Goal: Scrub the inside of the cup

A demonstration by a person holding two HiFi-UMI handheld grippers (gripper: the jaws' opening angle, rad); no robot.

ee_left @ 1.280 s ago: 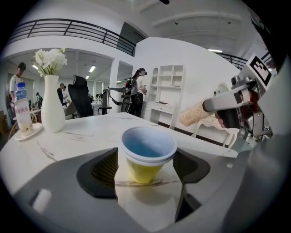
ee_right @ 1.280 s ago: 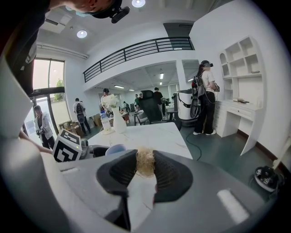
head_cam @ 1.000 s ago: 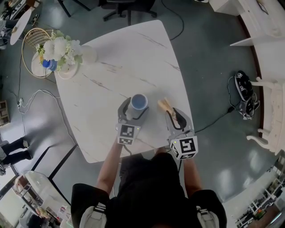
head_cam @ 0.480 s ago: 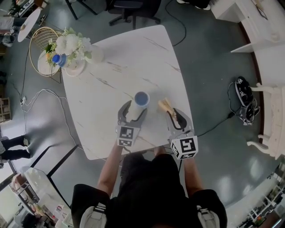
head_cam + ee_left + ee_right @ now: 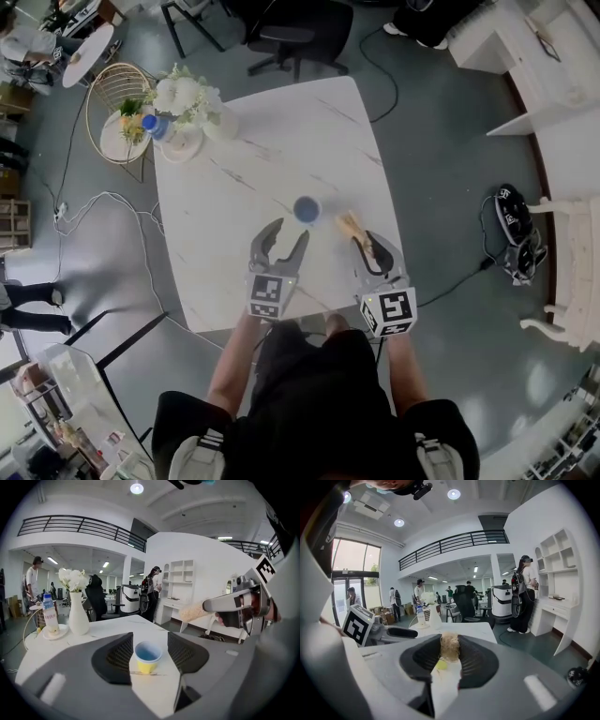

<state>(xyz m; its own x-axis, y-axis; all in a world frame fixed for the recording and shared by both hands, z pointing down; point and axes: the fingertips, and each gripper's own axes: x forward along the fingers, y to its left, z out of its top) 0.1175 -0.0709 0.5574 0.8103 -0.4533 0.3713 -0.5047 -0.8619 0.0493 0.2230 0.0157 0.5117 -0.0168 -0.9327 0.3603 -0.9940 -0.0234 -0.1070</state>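
A small yellow cup with a blue inside stands upright on the white marble table. My left gripper hovers just short of the cup, open. Its jaws have just been closing with nothing between them. In the left gripper view the cup shows past the fingertips of the left gripper. My right gripper is shut on a tan scrubber to the right of the cup. The scrubber sticks up between the pads of the right gripper.
A white vase of flowers stands at the table's far left corner. A water bottle sits on a gold wire side table. An office chair is beyond the table, a dark bag on the floor to the right.
The left gripper has let go of the cup and pulled back from it, jaws narrower. Both grippers have risen. The cup stays upright on the table.
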